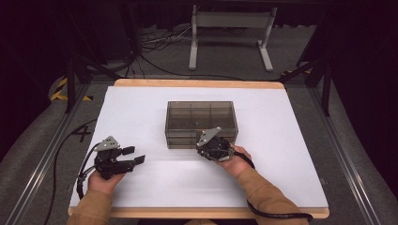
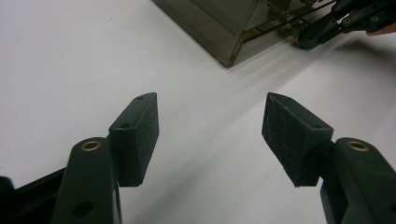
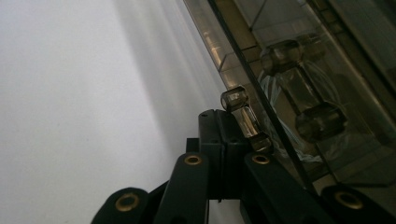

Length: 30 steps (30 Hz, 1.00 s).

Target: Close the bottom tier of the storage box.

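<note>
Black jaws on the right gripper (image 3: 224,116) are pressed flat together, nothing between the pads as far as I can tell. Its tip sits right at the front wall of the smoky plastic box (image 1: 201,123), just beside a little clear latch (image 3: 235,99) on that wall. Can't say for sure whether the jaw tip actually touches the latch or only sits next to it. From above, that gripper (image 1: 211,144) is tucked against the box's near side, slightly right of its middle, with the person's right hand (image 1: 236,161) wrapped around the back of it.

Further out, the left gripper (image 2: 210,135) has its jaws spread wide with only bare table between them. It points toward the near left corner of the box but stays well apart from it. In the high view it (image 1: 133,155) rests low near the front left of the table, held by the left hand (image 1: 103,180).

As for the box itself, it's see-through brown with dividers inside, sitting lid closed around the middle of the white tabletop (image 1: 141,108).
</note>
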Each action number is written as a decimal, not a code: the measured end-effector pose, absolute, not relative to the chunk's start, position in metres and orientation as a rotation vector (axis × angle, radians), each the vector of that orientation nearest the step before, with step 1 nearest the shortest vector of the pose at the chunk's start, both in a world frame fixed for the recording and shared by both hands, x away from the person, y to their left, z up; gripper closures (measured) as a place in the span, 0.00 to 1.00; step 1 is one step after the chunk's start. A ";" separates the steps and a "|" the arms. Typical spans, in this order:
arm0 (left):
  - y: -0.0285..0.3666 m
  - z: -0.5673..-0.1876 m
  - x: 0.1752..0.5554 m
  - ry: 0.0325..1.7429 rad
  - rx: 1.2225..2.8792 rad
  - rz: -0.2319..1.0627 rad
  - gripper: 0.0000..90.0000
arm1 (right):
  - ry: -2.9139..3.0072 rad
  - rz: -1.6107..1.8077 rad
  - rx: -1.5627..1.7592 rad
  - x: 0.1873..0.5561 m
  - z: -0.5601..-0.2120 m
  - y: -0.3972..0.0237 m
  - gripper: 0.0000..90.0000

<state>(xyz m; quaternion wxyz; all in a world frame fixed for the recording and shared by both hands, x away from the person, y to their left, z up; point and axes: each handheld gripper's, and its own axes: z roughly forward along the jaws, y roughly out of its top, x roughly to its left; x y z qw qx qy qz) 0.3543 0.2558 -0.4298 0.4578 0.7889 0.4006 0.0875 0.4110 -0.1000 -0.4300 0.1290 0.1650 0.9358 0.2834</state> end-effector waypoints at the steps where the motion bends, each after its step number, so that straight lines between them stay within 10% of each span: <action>1: 0.256 -0.430 0.354 0.988 1.943 0.215 0.41 | 2.719 0.822 0.483 0.411 -0.430 -0.100 1.00; 30: 0.264 -0.431 0.346 1.009 1.935 0.223 0.42 | 2.740 0.876 0.509 0.411 -0.424 -0.104 0.95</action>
